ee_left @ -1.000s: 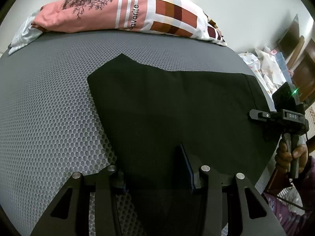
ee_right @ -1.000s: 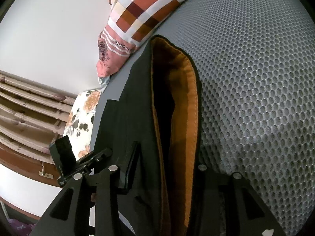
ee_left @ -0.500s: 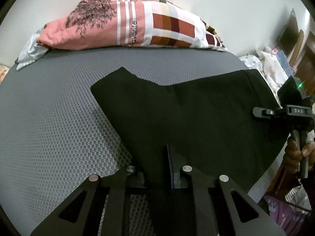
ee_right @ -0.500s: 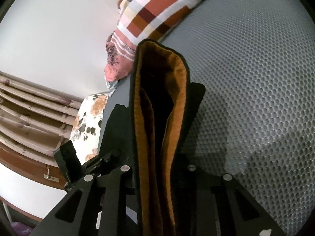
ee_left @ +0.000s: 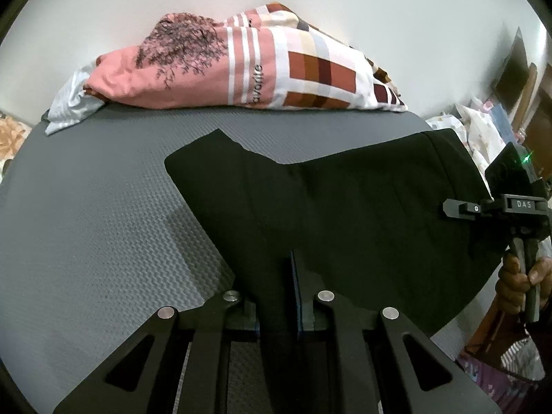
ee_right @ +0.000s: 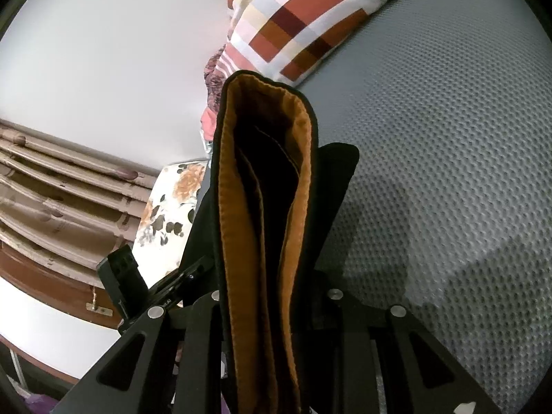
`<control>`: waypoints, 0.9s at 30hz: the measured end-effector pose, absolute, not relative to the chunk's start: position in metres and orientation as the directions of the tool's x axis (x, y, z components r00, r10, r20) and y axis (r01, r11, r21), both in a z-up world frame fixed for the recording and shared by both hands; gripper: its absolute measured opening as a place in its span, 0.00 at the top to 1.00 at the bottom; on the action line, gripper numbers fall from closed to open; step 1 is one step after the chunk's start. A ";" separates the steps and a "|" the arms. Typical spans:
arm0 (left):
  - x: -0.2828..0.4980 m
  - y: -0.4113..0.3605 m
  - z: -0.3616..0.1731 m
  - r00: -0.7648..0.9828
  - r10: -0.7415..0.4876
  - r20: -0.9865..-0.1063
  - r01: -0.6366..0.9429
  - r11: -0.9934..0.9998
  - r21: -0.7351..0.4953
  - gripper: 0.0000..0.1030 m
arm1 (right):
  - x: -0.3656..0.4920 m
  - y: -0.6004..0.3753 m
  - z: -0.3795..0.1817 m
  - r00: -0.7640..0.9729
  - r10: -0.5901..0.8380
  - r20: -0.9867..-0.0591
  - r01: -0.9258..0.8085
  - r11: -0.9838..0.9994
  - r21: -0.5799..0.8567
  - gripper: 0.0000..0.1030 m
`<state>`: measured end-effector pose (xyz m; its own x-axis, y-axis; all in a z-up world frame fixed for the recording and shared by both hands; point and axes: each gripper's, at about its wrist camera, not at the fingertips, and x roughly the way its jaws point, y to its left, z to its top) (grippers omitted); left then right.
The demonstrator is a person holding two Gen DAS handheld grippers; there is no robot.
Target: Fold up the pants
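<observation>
One black pants [ee_left: 345,214] between two clamped claws, left claw [ee_left: 277,296] and right claw [ee_right: 272,310].

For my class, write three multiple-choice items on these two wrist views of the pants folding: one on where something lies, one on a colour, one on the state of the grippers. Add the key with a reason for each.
1. Where does the patterned pillow lie?
A. At the far edge of the grey mattress, against the wall
B. On top of the pants
C. On the floor

2. What colour is the lining inside the waistband of the black pants?
A. White
B. Orange-brown
C. Blue

3. What state are the left gripper and right gripper in?
A. Both open, above the pants
B. One open, one shut
C. Both shut on the pants

Key: 1 A, the pillow sits beyond the pants by the white wall. 2 B, the right wrist view shows orange-brown inside the waistband. 3 C, in each view cloth runs between closed jaws.
</observation>
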<state>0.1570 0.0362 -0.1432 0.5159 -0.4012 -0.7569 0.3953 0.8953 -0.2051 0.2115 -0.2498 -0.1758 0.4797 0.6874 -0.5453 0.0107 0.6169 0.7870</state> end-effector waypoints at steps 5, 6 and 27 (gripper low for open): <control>0.166 0.047 -0.134 0.542 -0.387 -0.746 0.377 0.905 -0.195 0.87 | 0.223 -0.239 -0.173 0.474 0.696 -0.539 -0.007 0.615 0.788 0.80; 0.169 0.050 -0.133 0.549 -0.384 -0.742 0.372 0.908 -0.195 0.87 | 0.224 -0.237 -0.173 0.472 0.697 -0.539 -0.012 0.617 0.787 0.80; 0.237 0.093 -0.121 0.620 -0.332 -0.711 0.306 0.937 -0.171 0.87 | 0.264 -0.213 -0.165 0.457 0.719 -0.524 -0.074 0.618 0.783 0.80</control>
<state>0.2369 0.0930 -0.1212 0.6198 -0.3320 -0.7111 0.3060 0.9366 -0.1705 0.2644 -0.2126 -0.1651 0.4565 0.7189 -0.5242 -0.0743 0.6179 0.7827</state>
